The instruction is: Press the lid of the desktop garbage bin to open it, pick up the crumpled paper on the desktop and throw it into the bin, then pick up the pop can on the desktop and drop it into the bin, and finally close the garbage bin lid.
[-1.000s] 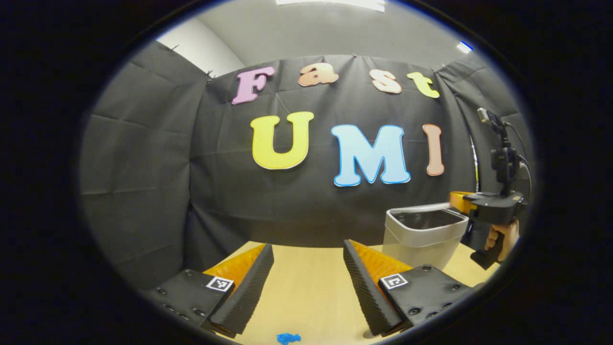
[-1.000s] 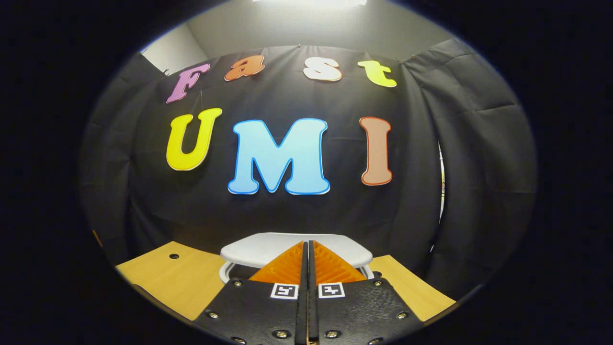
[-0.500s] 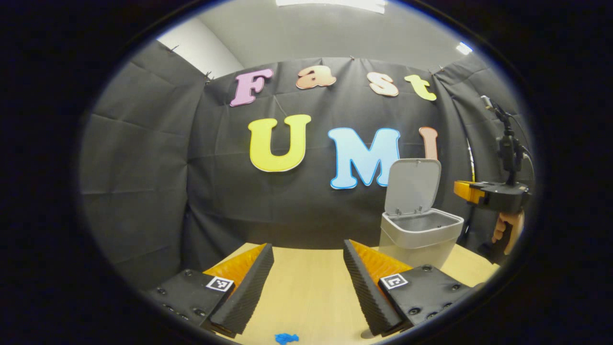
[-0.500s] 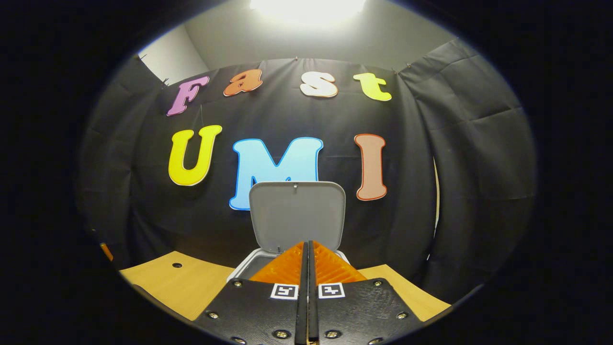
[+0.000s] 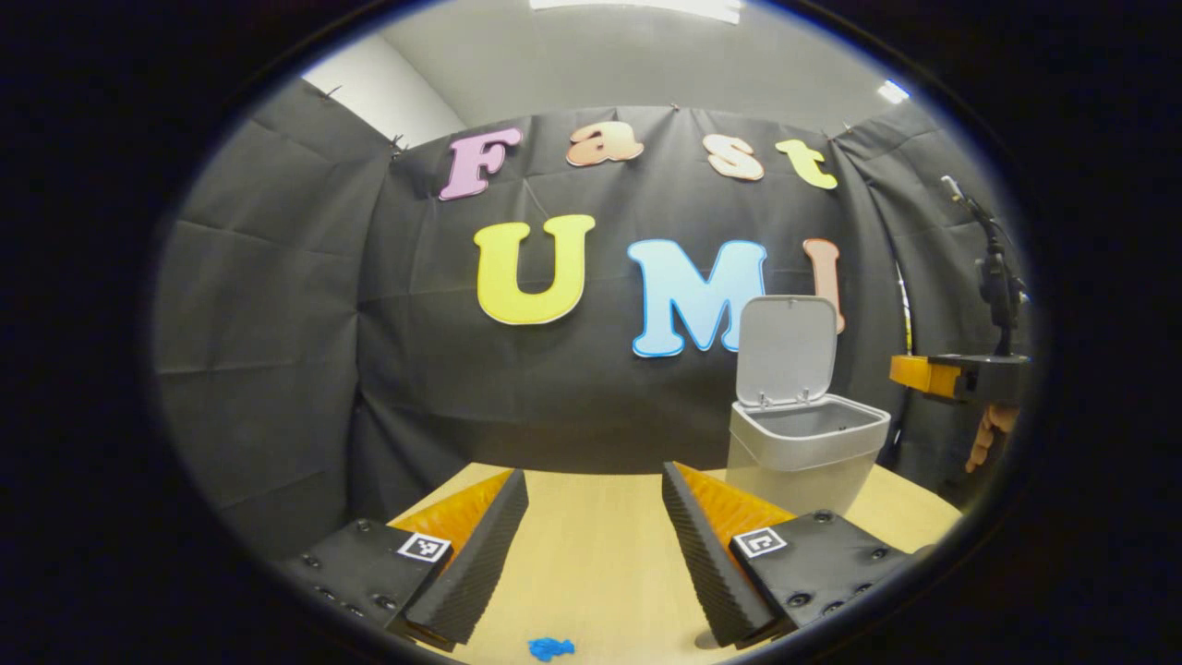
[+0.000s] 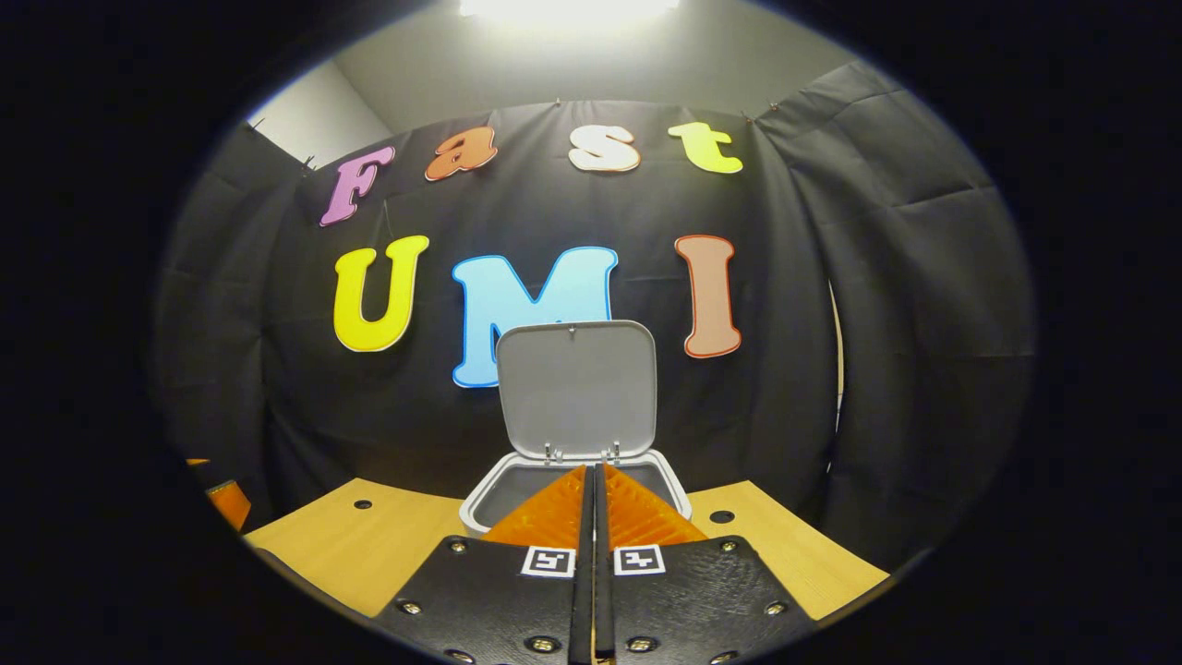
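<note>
In the left gripper view, the left tool (image 5: pixel 595 545) hangs low over the pale wooden surface (image 5: pixel 591 563) with its two ridged fingers spread wide and nothing between them. Just ahead of that gap, at the bottom edge of the view, lies a small bright blue scrap (image 5: pixel 551 648), possibly the crumpled paper, though it is too small and too close to the rim to be sure. Beyond the right-hand finger stands the light grey plastic desktop garbage bin (image 5: pixel 799 457), on the far right part of the surface; its flat grey hinged lid (image 5: pixel 787 351) is raised upright at the back, and the mouth is open. To the right of the bin, apart from it and about level with its rim, the right tool (image 5: pixel 923 374) is seen from the side, with part of a hand (image 5: pixel 986 434) below it. In the right gripper view, the right tool (image 6: pixel 594 503) has its fingers pressed together, gripping nothing, pointing straight at the bin (image 6: pixel 489 494). The bin sits just past the fingertips and slightly below them, its open mouth partly hidden behind them, and the raised lid (image 6: pixel 577 388) stands upright above it against the black cloth wall (image 6: pixel 877 323).
</note>
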